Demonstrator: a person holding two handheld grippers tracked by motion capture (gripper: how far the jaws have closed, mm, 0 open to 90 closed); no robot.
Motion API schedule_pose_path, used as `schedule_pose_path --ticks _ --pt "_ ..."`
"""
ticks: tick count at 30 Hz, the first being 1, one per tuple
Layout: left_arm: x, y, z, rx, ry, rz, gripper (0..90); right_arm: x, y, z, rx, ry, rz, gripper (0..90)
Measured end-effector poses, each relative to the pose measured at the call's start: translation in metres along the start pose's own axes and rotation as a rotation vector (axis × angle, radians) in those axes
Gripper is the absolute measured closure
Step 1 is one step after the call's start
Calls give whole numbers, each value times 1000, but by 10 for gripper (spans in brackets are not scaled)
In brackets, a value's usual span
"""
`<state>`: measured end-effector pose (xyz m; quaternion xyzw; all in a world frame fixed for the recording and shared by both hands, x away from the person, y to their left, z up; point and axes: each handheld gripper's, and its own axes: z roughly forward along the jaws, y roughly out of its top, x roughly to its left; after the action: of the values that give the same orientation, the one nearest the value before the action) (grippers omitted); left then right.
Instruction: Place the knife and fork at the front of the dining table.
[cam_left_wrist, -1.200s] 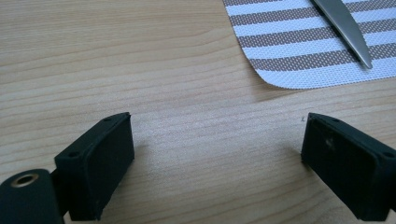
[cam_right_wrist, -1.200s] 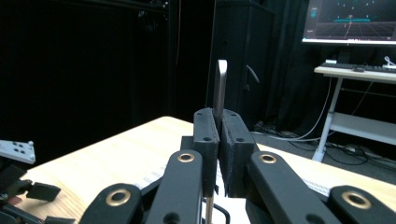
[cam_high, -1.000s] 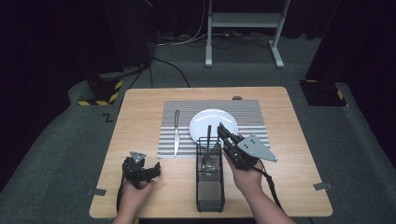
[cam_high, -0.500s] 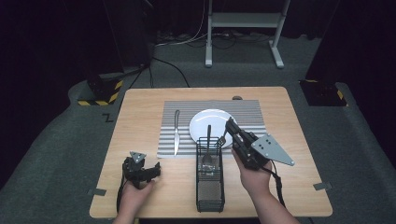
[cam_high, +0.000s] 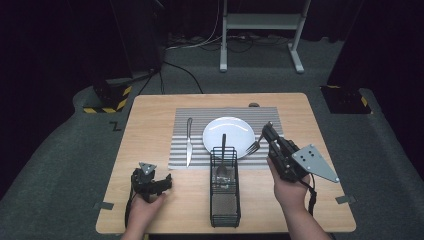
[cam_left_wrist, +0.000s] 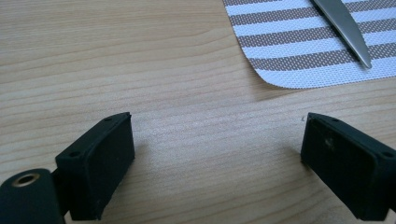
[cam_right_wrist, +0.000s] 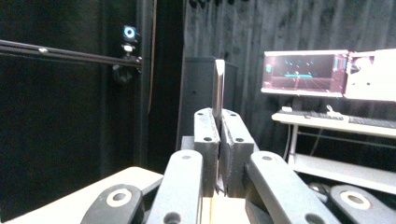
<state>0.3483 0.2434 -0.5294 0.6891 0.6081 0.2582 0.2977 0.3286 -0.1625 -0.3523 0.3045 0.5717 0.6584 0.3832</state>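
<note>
Now fork (cam_high: 254, 147) clamped betw right tongs (cam_high: 267, 134), over plate (cam_high: 235, 131).

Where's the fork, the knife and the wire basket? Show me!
fork (cam_high: 254, 146), high view, on its tines beside the plate's rim.
knife (cam_high: 189, 141), high view, on the middle of its length.
wire basket (cam_high: 225, 204), high view, on its mesh floor near the front.

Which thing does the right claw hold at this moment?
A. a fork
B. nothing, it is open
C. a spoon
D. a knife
A: in the high view the right claw is closed on the handle of a fork, whose tines hang over the rim of the white plate; the knife lies on the striped placemat.
</note>
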Motion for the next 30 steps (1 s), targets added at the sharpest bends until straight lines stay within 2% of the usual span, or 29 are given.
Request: schedule_pose_path --ticks 8,13,19,24,30 --pt "0 0 0 -1 0 0 98 -26 -24 -6 57 -65 15 864" --pt "0 0 0 -2 -1 -3 99 -37 -41 -6 104 -91 23 865" --pt "0 0 0 -1 0 -1 99 -46 -61 -3 166 -112 22 866" --pt "0 0 0 -2 0 -3 99 -53 -77 3 215 -122 42 866" --pt "-1 0 0 -4 2 -5 101 -58 -90 12 258 -130 50 866"
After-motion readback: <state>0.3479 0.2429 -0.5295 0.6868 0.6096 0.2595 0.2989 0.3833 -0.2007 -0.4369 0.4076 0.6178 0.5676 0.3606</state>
